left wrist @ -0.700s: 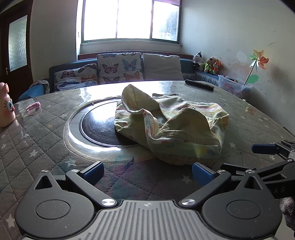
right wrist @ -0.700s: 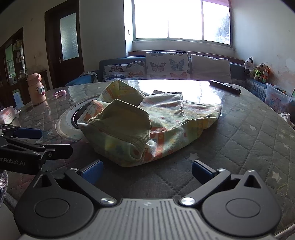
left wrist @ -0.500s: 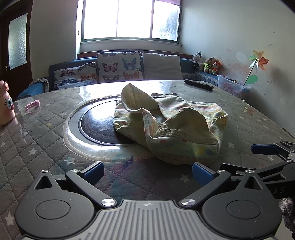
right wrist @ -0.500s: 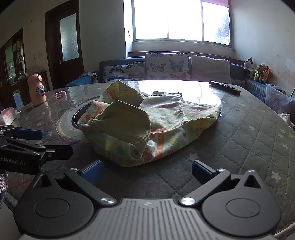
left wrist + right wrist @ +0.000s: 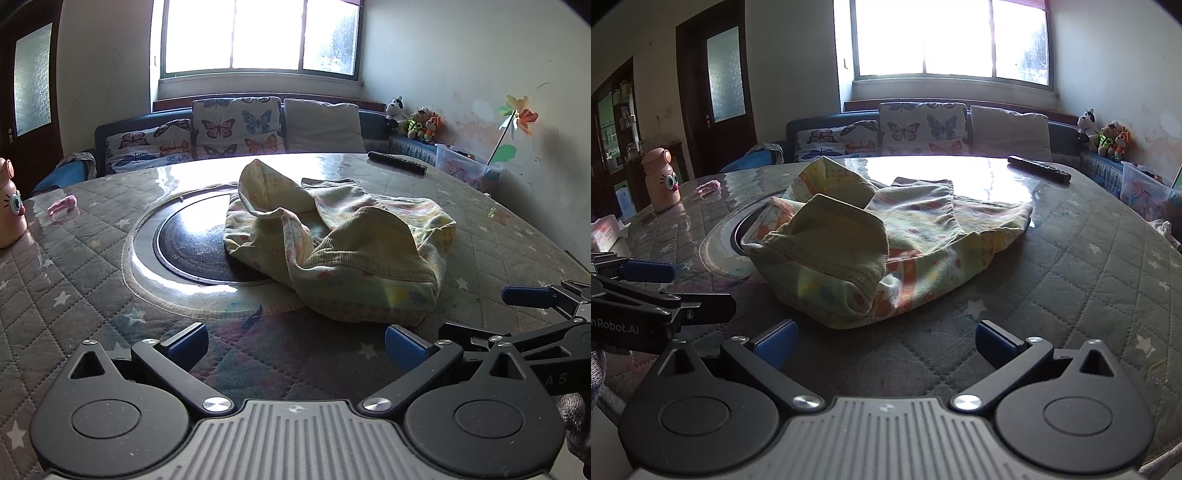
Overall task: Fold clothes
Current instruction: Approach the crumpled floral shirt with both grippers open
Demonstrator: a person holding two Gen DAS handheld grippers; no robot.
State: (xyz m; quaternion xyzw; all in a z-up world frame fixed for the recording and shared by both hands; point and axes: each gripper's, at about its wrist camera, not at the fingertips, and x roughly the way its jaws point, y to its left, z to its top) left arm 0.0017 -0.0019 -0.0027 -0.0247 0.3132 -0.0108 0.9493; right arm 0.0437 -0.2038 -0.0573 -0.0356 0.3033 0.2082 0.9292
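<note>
A crumpled pale yellow-green child's garment [image 5: 340, 240] with a colourful print lies in a heap on the round table, partly over the dark turntable disc [image 5: 192, 243]. It also shows in the right wrist view [image 5: 879, 243]. My left gripper [image 5: 295, 341] is open and empty, low over the table just in front of the garment. My right gripper [image 5: 884, 339] is open and empty, also just short of the garment's near edge. Each gripper shows in the other's view, the right gripper [image 5: 532, 299] at right and the left gripper [image 5: 646, 273] at left.
The table has a quilted star-pattern cover [image 5: 74, 295]. A pink bottle [image 5: 661, 181] and a small pink item [image 5: 62, 206] stand at the left, a black remote [image 5: 1039, 170] at the far right. A tissue box [image 5: 605, 232] sits at the left edge. A sofa stands behind.
Both grippers stay open and empty. The left wrist view has shifted slightly, so the table and garment sit a little differently in frame. The garment has not moved.
</note>
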